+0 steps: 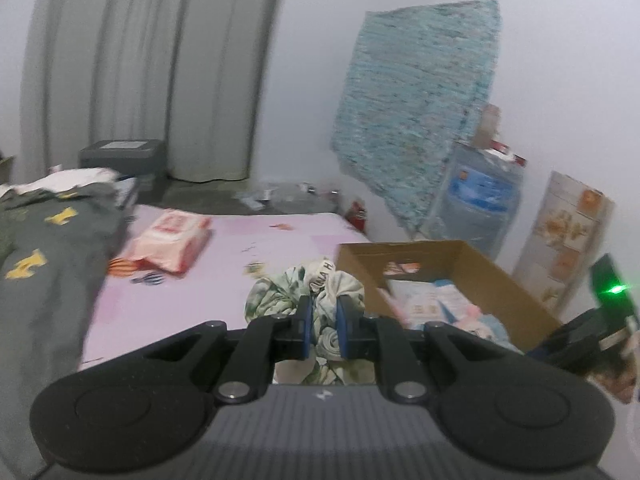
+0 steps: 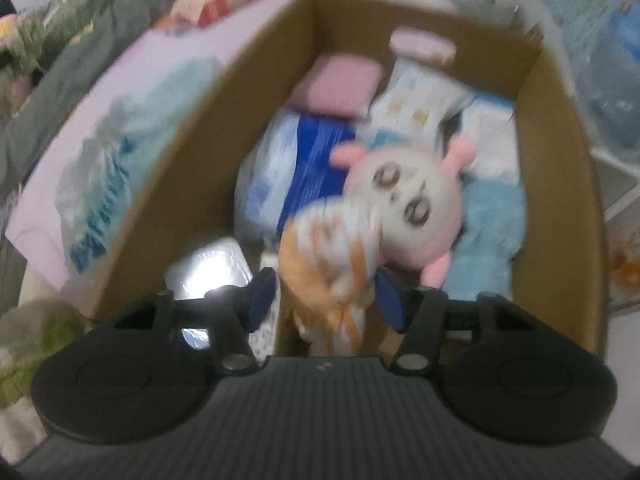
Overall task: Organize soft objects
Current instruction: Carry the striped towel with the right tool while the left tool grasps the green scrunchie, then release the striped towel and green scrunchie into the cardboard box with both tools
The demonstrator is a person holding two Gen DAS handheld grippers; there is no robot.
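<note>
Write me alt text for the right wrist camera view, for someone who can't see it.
The right gripper holds an orange-and-white striped cloth bundle over an open cardboard box. Inside lie a pink-eared plush toy, a pink pad, a blue towel and blue-and-white packets. The picture is blurred.

White wall (image 1: pixel 312 80), grey curtain (image 1: pixel 152 68), pink-sheeted bed (image 1: pixel 256 240), teal mat (image 1: pixel 416 112) leaning by water jug (image 1: pixel 480 196).
</note>
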